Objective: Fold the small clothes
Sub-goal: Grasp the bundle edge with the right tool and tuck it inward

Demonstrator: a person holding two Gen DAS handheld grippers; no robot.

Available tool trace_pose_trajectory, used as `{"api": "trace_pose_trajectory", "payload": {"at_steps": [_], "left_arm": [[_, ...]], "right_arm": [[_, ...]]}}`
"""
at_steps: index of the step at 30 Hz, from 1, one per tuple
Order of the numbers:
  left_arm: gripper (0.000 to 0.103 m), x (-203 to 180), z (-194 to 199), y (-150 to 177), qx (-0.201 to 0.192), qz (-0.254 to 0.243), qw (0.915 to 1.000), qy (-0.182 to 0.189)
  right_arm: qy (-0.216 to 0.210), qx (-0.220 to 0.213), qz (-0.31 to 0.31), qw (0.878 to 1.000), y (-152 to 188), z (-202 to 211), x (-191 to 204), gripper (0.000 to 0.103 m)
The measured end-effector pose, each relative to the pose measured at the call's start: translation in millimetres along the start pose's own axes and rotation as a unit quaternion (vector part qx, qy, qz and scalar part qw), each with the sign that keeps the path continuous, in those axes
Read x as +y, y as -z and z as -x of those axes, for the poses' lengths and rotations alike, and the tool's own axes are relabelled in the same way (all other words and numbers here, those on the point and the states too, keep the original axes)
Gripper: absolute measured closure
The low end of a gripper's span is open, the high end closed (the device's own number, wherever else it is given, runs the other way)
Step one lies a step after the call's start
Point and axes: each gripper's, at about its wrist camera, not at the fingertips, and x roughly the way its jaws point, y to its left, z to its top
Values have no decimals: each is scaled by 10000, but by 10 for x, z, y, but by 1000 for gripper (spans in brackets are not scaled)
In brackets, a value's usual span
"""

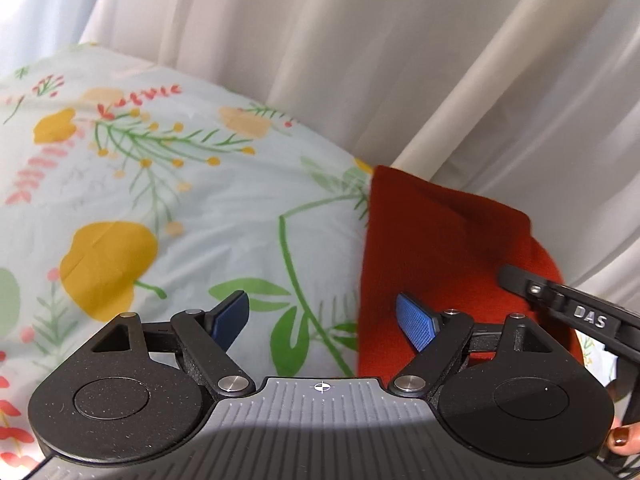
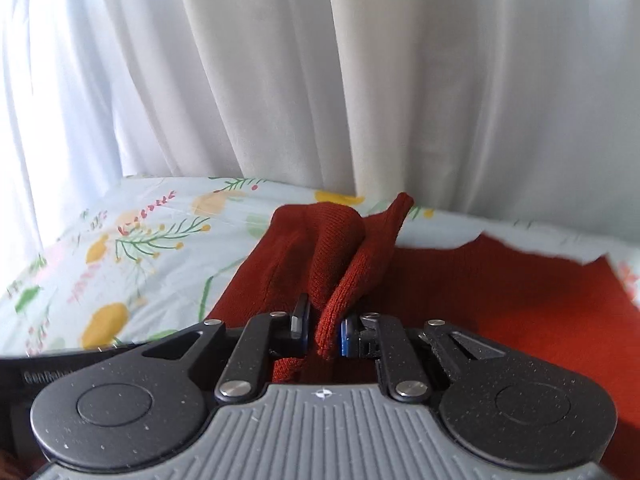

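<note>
Two grippers, right gripper (image 2: 324, 332) fingers pinching red garment (image 2: 344, 256), left gripper (image 1: 326, 320) fingers spread

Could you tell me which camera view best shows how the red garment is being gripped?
The right wrist view: the right hand-held gripper is shut on a raised fold of the red garment. The left wrist view shows the garment lying on the floral sheet, beyond the open left hand-held gripper.
</note>
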Motion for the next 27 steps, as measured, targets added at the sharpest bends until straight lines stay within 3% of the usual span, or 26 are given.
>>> {"api": "trace_pose_trajectory", "payload": {"at_steps": [4,8,12,15,16,17,23,25,27], "left_arm": [[17,-204,-83,92,186,-288,9994,94],[17,-418,-184,268,408,-486,9974,333],[17,-484,-192,328,356,-698,9967,193],[17,-394,-149,281,406,-505,9977,178],[17,-374,-129,267,403,-439,9981,176],[17,-368,-103,261,373,-402,9983,173],[17,-529,-67,274,295,-510,9980,212],[17,-595,-67,306,250,-634,9974,220],[17,-648,-84,343,283,-857,9956,234]], "right_arm": [[538,-284,171,9980,27,344,-239,91],[1167,-50,-215,9929,189,432,-766,92],[899,109,-955,9913,383,484,-1123,88],[772,-246,-1226,9891,413,774,-1135,86],[671,-420,-1349,9877,427,865,-1108,79],[497,-544,-1498,9860,493,948,-1064,73],[-928,-649,-2125,9706,838,1145,-762,71],[-664,-471,-2020,9760,882,1031,-673,71],[-232,-118,-1957,9803,923,877,-672,81]]}}
